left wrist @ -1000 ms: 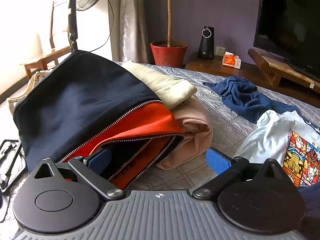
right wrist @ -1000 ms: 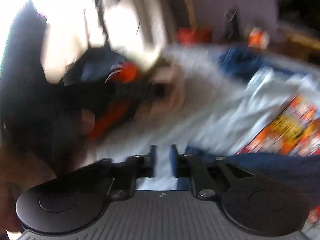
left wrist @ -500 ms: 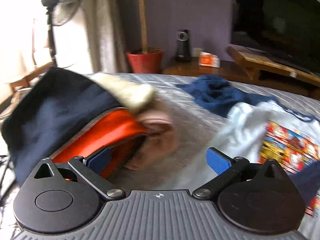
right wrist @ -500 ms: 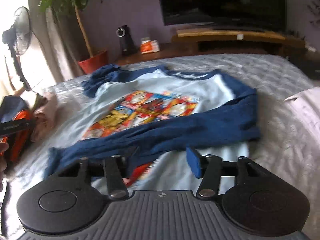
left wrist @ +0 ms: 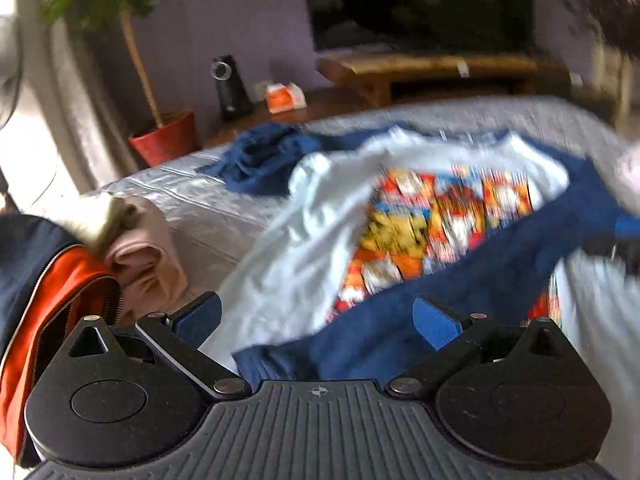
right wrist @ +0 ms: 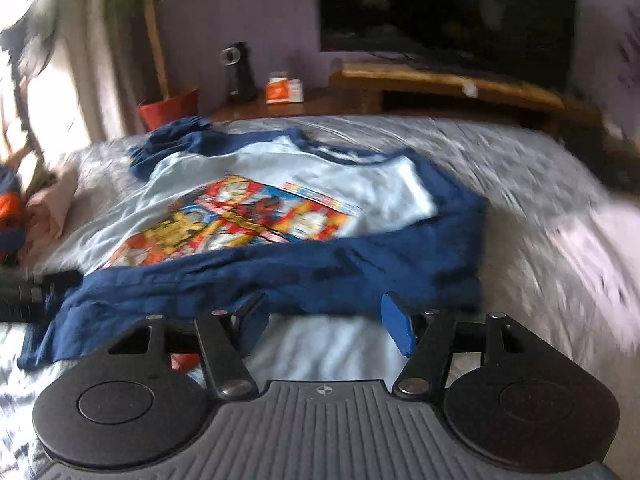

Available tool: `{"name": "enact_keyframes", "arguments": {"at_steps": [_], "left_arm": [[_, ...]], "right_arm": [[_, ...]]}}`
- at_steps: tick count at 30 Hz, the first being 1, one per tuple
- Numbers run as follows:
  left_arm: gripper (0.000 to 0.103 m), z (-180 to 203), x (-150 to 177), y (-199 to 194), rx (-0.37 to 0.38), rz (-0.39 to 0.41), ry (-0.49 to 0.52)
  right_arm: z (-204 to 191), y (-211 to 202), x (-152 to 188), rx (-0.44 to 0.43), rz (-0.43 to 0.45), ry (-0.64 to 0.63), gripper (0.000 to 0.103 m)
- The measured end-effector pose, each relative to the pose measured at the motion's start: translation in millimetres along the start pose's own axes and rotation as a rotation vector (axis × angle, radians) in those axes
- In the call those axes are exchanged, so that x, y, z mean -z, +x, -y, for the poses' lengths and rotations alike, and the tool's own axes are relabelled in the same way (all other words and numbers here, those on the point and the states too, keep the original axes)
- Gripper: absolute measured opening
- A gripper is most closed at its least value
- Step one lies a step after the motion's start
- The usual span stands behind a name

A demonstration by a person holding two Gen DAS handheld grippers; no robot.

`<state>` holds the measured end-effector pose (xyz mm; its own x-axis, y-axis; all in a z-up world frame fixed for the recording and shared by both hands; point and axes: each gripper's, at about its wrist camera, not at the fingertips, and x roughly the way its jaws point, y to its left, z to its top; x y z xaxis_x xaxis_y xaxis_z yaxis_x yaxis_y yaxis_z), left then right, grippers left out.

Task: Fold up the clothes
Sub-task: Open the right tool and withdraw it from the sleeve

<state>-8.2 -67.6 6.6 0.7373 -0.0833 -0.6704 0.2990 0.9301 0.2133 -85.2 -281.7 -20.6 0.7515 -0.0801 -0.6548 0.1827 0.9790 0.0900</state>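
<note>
A light-blue shirt (left wrist: pixel 328 240) (right wrist: pixel 192 176) with a colourful print and navy sleeves lies spread on the grey quilted bed (right wrist: pixel 520 184). One navy sleeve (right wrist: pixel 320 268) (left wrist: pixel 460 280) is folded across its front. My left gripper (left wrist: pixel 316 318) is open over the sleeve's cuff end, with nothing pinched. My right gripper (right wrist: pixel 324 320) hovers over the shirt's lower part just below the sleeve. Its jaws are closing with only flat cloth beneath them and no pad pressing. Both views are motion-blurred.
A stack of folded clothes sits at the left: a navy and orange zip jacket (left wrist: pixel 48 280), a pink piece (left wrist: pixel 148 260) and a cream one. A crumpled navy garment (left wrist: pixel 264 156) lies further back. Beyond the bed stand a red plant pot (left wrist: pixel 164 140), a wooden bench (right wrist: pixel 440 80) and a TV.
Both views swung right, away from the folded stack, onto the printed shirt. The right gripper went from nearly shut to open. The left gripper stayed open.
</note>
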Motion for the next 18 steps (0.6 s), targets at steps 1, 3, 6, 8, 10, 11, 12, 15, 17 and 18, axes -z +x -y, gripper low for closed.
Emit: {"name": "enact_keyframes", "arguments": {"at_steps": [1, 3, 6, 8, 10, 11, 12, 15, 17, 18], "left_arm": [[0.103, 5, 2, 4, -0.004, -0.027, 0.031], [0.103, 14, 8, 11, -0.030, -0.063, 0.091], [0.103, 20, 13, 12, -0.056, -0.046, 0.151], [0.103, 17, 13, 12, -0.053, -0.050, 0.145], [0.103, 14, 13, 13, -0.053, -0.053, 0.135], [0.103, 13, 12, 13, -0.056, -0.053, 0.131], [0.103, 13, 12, 13, -0.058, -0.054, 0.125], [0.103, 16, 11, 12, -0.069, -0.054, 0.125], [0.103, 19, 11, 11, -0.080, -0.048, 0.134], [0.103, 20, 11, 12, -0.084, -0.045, 0.138]], "right_arm": [[7, 1, -1, 0.012, 0.003, 0.022, 0.061], [21, 5, -4, 0.038, 0.006, 0.055, 0.061], [34, 17, -7, 0.132, -0.043, 0.009, 0.062], [48, 16, -5, 0.181, -0.044, 0.034, 0.062], [63, 6, -4, 0.217, -0.009, 0.089, 0.064], [69, 1, -5, 0.232, 0.016, 0.113, 0.065], [75, -1, -7, 0.228, 0.043, 0.137, 0.065], [79, 5, -33, 0.194, 0.080, 0.122, 0.064], [80, 17, -60, 0.161, 0.090, 0.083, 0.069], [82, 25, -73, 0.131, 0.088, 0.080, 0.072]]}}
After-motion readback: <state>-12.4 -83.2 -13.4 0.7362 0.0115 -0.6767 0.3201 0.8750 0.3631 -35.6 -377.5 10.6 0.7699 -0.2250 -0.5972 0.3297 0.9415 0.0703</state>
